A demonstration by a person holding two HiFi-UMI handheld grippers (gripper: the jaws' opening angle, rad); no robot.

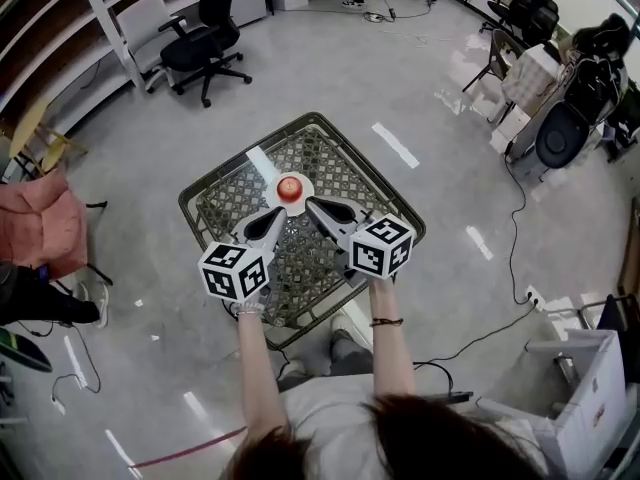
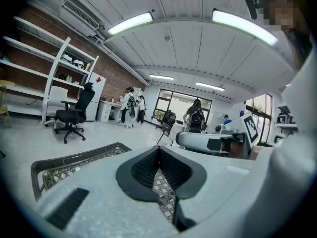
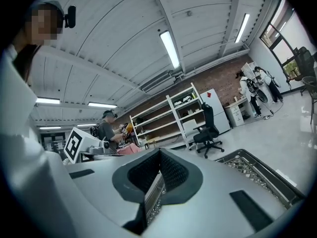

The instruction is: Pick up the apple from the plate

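Here we hold the left gripper (image 1: pixel 266 225) and right gripper (image 1: pixel 328 211), jaws of both closed on nothing, near the apple (image 1: pixel 289 189) on its plate (image 1: pixel 306 184), mid counter (image 1: pixel 335 163). Firm, smooth, probably slippery: grip its widest middle.

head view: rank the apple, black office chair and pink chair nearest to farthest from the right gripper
1. apple, just ahead of the right gripper, on the plate.
2. black office chair, upper left.
3. pink chair, far left edge.

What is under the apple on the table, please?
A small white plate, resting on the lattice table. Only its rim shows; the apple covers its middle.
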